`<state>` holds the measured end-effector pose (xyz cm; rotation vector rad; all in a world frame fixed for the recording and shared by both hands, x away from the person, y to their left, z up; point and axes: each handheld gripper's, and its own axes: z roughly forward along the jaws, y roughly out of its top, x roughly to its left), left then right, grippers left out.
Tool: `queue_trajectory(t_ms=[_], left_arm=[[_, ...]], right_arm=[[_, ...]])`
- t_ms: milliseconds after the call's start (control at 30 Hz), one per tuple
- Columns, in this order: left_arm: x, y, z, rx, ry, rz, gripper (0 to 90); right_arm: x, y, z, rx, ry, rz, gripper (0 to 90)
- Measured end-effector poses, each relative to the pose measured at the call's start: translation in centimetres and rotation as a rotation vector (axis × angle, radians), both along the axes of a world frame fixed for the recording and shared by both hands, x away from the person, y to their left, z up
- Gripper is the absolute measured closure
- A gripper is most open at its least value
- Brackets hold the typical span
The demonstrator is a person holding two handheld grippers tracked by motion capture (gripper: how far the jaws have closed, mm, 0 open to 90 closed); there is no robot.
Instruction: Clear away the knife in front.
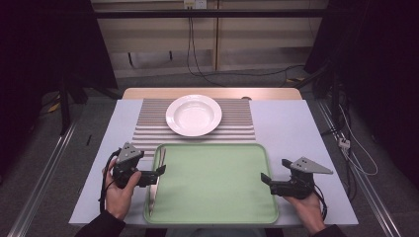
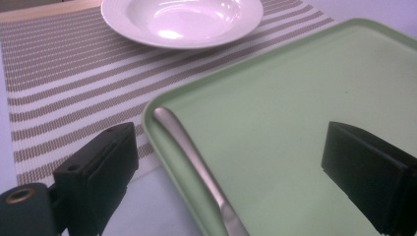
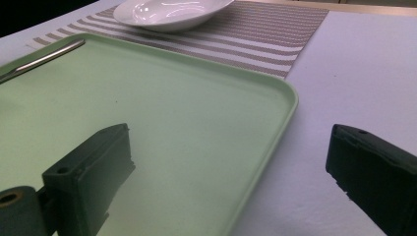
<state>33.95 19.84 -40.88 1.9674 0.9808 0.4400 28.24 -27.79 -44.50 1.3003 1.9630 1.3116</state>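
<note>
Left tongs (image 1: 160,171), lower left of the high view: jaws spread, nothing between them, straddling the tray's left rim. In the left gripper view 1 jaw sits outside the rim, the other over the green floor, w/ the knife (image 2: 194,164) running between them, so they look lined up for a pinch on the handle; not touching yet, as far as I can tell.

Knife in the high view is a thin strip (image 1: 157,182) along the tray's left edge, running from upper to lower part of the tray (image 1: 217,217). Tucked against the rim wall, prob. so it can't slide; that also makes it awkward to get a jaw under.

Centre: tray takes the lower middle of the frame, otherwise bare. Above it, upper centre, a white bowl (image 1: 193,115) rests on a striped mat (image 1: 237,129), just beyond the tray's far rim, apart from it. Likely the place setting the knife goes beside.

Right tongs (image 1: 266,179), lower right: jaws also spread, empty, at the tray's right rim. In the right gripper view 1 jaw hangs over the tray, the other over bare counter (image 3: 364,73). Prob. parked to steady the tray.
</note>
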Motion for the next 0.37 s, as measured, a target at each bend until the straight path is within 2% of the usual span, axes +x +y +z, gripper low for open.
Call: queue_trajectory(t_ms=[67,167,267,367], left_arm=[[-0.34,0.23,-0.22,0.002,-0.002,0.011,6.5],[-0.6,0.71,-0.46,-0.027,-0.009,0.022,5.9],[-0.77,0.89,-0.57,-0.019,-0.027,0.045,5.9],[-0.7,1.08,-0.7,-0.018,-0.02,0.058,5.9]], right_arm=[[-0.05,-0.05,0.01,-0.001,0.0,-0.003,3.4],[-0.15,-0.12,0.0,-0.004,-0.004,-0.006,3.4],[-0.34,-0.11,0.1,-0.006,-0.007,-0.011,3.4],[-0.28,-0.11,0.07,-0.005,-0.007,-0.013,3.4]])
